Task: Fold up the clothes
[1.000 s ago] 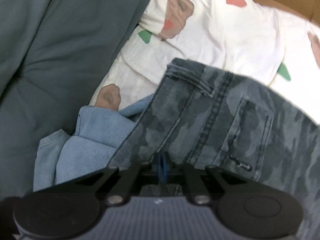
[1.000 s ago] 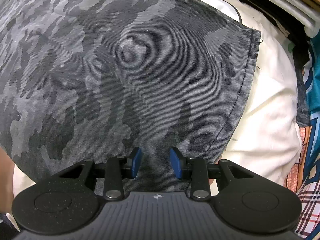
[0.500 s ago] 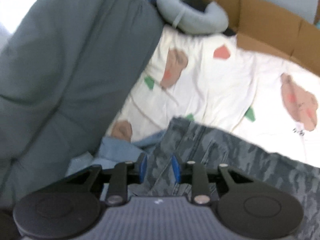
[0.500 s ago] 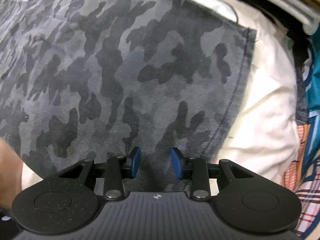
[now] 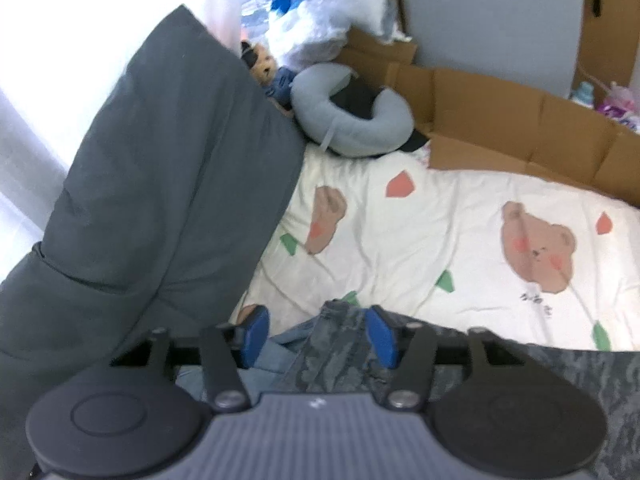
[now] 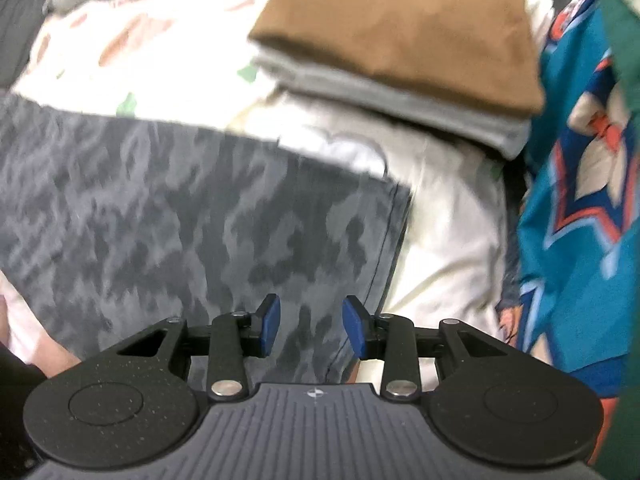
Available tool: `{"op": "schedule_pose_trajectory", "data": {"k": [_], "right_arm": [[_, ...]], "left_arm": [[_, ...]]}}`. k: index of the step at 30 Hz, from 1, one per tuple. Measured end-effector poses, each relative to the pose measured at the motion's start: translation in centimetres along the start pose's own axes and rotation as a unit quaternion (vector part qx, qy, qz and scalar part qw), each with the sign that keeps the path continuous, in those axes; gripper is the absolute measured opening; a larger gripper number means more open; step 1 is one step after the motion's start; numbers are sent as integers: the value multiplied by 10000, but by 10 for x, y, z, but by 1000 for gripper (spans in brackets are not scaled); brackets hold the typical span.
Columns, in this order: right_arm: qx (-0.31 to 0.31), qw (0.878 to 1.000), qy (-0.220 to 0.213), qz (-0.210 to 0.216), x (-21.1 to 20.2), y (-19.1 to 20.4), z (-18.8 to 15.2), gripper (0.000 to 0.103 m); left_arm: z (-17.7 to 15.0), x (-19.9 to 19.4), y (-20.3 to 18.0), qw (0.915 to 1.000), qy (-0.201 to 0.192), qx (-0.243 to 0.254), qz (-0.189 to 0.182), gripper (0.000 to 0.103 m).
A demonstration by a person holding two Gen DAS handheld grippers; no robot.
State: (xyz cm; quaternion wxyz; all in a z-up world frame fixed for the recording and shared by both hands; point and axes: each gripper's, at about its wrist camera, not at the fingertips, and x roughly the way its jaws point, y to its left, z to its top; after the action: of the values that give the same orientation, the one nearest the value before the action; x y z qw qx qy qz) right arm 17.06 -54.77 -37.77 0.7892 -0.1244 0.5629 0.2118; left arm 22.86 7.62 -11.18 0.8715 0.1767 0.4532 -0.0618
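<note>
left wrist view: dark grey duvet (image 5: 168,184) fills 9 to 11 o'clock. grey neck pillow (image 5: 352,120) at 12, small plush toy (image 5: 266,66) just left of it. cardboard (image 5: 520,128) runs from 12 to 2 along the bed edge. bear-print bedsheet (image 5: 420,248) covers the centre and 3 o'clock. left claw (image 5: 318,336) at 6 o'clock, jaws wide apart, gripping nothing; waistband of the camo jeans (image 5: 336,344) lies between the blue pads (image 5: 256,334), not pinched. light blue denim (image 5: 280,346) sits just left of the jeans, partly under them.

right wrist view: camo jeans (image 6: 180,208) spread flat on the bed from 9 o'clock to centre, hem at about 3. right claw (image 6: 311,328) at 6 o'clock, jaws apart, empty, hovering over the hem corner. folded stack at 1 o'clock: brown garment (image 6: 400,28) on top of grey garment (image 6: 400,100). blue patterned fabric (image 6: 580,184) at 3 o'clock. frame is motion-blurred.
</note>
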Motion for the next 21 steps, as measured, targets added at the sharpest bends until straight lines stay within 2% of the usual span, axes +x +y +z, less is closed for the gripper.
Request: {"op": "schedule_pose_trajectory", "data": {"k": [3, 5, 12, 15, 17, 21], "right_arm": [[-16, 9998, -203, 36, -13, -2, 9, 45], [26, 9994, -341, 40, -27, -6, 14, 53], [351, 9977, -573, 79, -52, -15, 22, 53], [682, 9953, -687, 3, -64, -20, 26, 54], [1030, 9912, -828, 58, -72, -27, 24, 65], [1273, 9876, -912, 89, -77, -31, 10, 68]], "left_arm": [[-1, -15, -16, 9998, -133, 116, -90, 70], [-5, -19, -27, 9996, -178, 141, -161, 71], [-26, -27, -55, 9986, -14, 420, -320, 72], [-35, -30, -55, 9992, 70, 267, -276, 72], [-41, -32, -54, 9994, 117, 221, -254, 75], [-55, -39, -60, 9994, 161, 227, -212, 85]]}}
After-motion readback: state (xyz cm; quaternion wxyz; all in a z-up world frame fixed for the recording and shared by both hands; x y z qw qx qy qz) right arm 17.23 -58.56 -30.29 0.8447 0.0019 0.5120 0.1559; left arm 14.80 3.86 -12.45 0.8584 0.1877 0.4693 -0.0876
